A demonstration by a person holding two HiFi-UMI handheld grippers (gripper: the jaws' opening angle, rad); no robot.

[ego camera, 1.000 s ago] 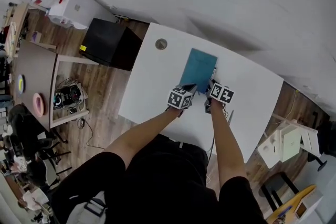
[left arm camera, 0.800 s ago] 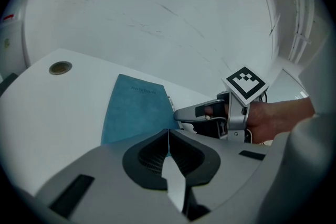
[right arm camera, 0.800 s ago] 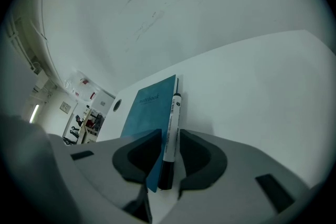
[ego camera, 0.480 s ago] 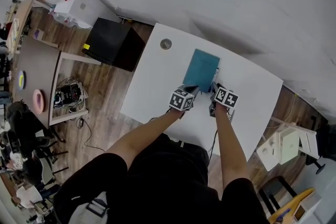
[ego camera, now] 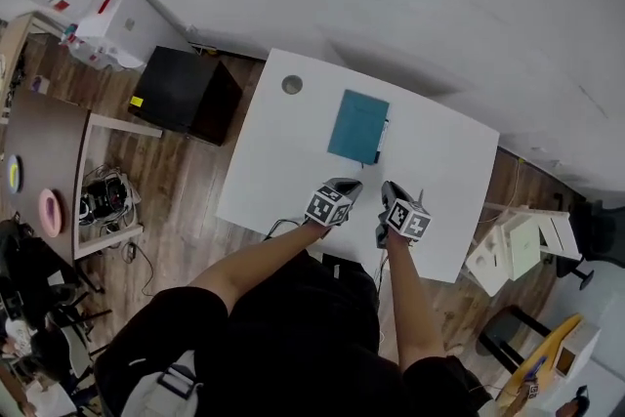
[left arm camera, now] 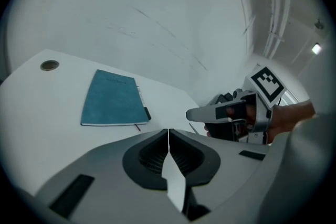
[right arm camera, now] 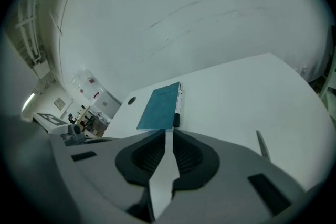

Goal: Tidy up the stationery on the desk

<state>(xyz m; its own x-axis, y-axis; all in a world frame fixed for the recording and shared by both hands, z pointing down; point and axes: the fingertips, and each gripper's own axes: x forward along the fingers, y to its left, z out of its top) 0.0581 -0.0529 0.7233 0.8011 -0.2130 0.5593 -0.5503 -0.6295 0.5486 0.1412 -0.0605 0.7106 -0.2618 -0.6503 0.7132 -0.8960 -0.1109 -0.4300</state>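
A teal notebook [ego camera: 357,126] lies flat on the white desk [ego camera: 283,161], with a dark pen [ego camera: 381,140] lying along its right edge. The left gripper view shows the notebook [left arm camera: 113,98] and pen [left arm camera: 142,103] ahead on the left. In the right gripper view the notebook [right arm camera: 160,107] and pen [right arm camera: 177,107] are straight ahead. A thin grey pen [right arm camera: 261,144] lies apart at the right. My left gripper [ego camera: 344,187] and right gripper [ego camera: 389,192] hover side by side near the front edge, short of the notebook. Both are shut and hold nothing.
A round cable grommet [ego camera: 292,84] sits at the desk's far left corner. A black cabinet [ego camera: 181,93] stands on the floor left of the desk, and white furniture [ego camera: 518,254] stands to its right. The wall runs behind the desk.
Both grippers have drawn back from the notebook's near edge toward the front of the desk. The notebook and pen stay where they were.
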